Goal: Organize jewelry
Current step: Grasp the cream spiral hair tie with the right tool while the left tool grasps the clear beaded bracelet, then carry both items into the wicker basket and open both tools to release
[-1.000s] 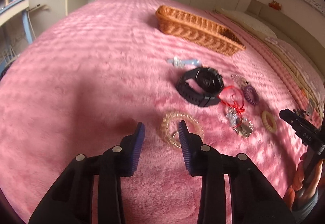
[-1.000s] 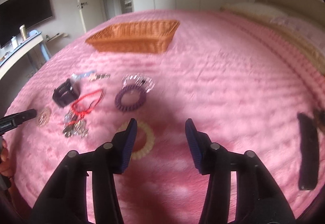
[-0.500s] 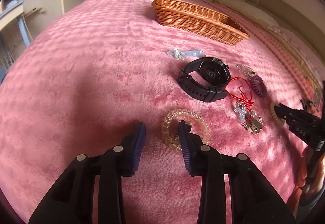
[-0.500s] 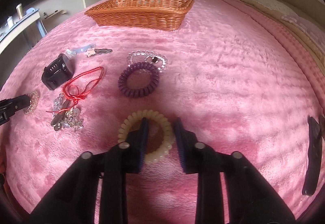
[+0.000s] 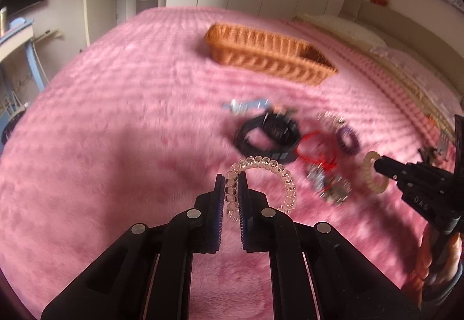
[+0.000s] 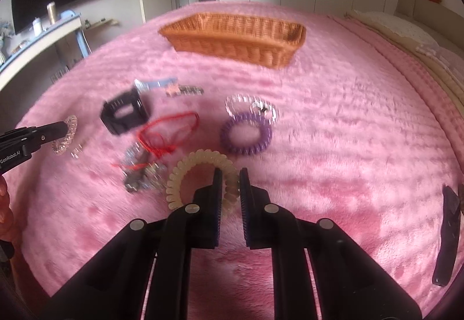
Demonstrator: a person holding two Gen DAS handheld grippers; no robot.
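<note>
My left gripper (image 5: 231, 179) is shut on a clear spiral hair tie (image 5: 278, 172), which hangs from the pads just above the pink bedspread (image 5: 116, 146). My right gripper (image 6: 231, 175) is closing, its pads pinching the near side of a cream spiral hair tie (image 6: 200, 159). In the left wrist view that cream tie (image 5: 369, 175) sticks out from the right gripper's tip at the right edge. A woven basket (image 6: 237, 35) stands farther back on the bed. A person's hand shows under each gripper at the frame edges.
On the bedspread between the grippers and the basket lie a black watch (image 6: 124, 114), a red cord (image 6: 168, 128), silver charms (image 6: 142, 175), a purple spiral tie (image 6: 246, 134), a clear bead bracelet (image 6: 249, 105) and a blue clip (image 6: 156, 85). A dark flat object (image 6: 448, 236) lies at the right.
Both grippers closed from open onto their hair ties. The left one has lifted the clear tie a little; the right one slid over the cream tie and pinched it.
</note>
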